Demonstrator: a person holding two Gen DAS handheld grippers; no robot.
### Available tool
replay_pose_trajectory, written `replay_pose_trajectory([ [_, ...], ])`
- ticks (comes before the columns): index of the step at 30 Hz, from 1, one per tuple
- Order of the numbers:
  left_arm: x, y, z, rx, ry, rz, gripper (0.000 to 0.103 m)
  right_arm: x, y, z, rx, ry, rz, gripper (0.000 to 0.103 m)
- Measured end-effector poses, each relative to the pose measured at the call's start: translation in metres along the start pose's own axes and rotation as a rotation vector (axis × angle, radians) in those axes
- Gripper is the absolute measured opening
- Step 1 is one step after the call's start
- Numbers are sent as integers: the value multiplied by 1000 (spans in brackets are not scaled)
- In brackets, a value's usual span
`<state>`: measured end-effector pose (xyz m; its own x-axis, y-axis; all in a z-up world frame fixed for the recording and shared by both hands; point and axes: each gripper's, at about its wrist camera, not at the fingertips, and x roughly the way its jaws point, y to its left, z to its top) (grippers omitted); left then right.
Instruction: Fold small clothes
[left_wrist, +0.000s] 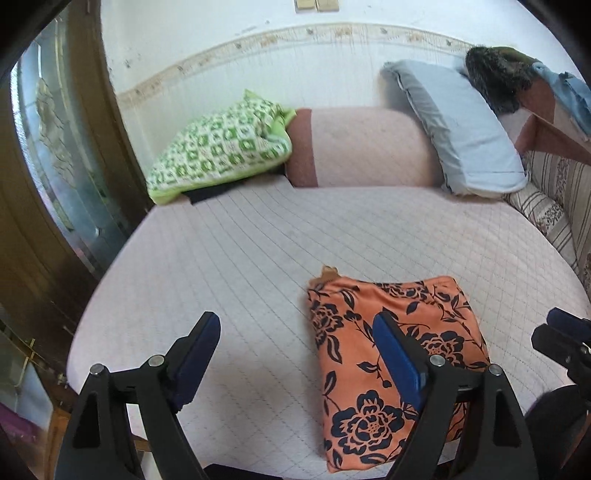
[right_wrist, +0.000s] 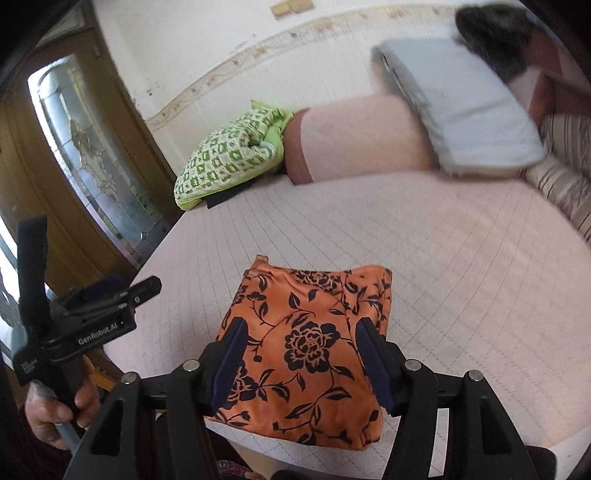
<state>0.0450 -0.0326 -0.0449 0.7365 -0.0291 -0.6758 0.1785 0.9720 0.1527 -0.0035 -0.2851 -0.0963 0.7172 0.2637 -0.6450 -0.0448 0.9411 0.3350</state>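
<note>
An orange garment with black flowers lies folded into a compact rectangle on the pale quilted bed. My left gripper is open and empty, above the bed with its right finger over the garment's left part. My right gripper is open and empty, hovering above the garment, fingers spread over its near half. The left gripper also shows at the left of the right wrist view, held in a hand. The right gripper's tip shows at the right edge of the left wrist view.
A green patterned pillow, a pink bolster and a grey-blue pillow line the far side by the wall. A striped cushion is at the right. A wooden door with glass stands left of the bed.
</note>
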Motion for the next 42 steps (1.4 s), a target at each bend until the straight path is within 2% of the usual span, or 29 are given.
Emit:
replay_pose_trajectory([
  [3,-19,4,0,-5,-23,16,86,-12,14,-4,-31,-21,-25,64],
  [6,-31,6,0,-15,-50,27,97,-17,28,-6,-67,-33,-29,64],
  [10,-48,9,1,-30,-106,53,98,-20,37,-9,-84,-45,-24,64],
  [17,-59,15,4,-52,-121,72,100,-26,42,-6,-81,-85,-24,64],
  [23,-64,14,6,-45,-132,144,100,-28,47,-5,-86,-101,-31,64],
  [28,-68,16,8,-63,-130,99,100,-25,48,-5,-87,-97,-38,64],
  [35,-76,13,11,-59,-151,103,100,-27,46,-4,-85,-108,-38,64],
  [39,-76,6,14,-30,-126,109,100,-25,45,-4,-84,-103,-35,64],
  [42,-80,3,14,-23,-153,111,100,-25,44,-3,-83,-110,-37,64],
])
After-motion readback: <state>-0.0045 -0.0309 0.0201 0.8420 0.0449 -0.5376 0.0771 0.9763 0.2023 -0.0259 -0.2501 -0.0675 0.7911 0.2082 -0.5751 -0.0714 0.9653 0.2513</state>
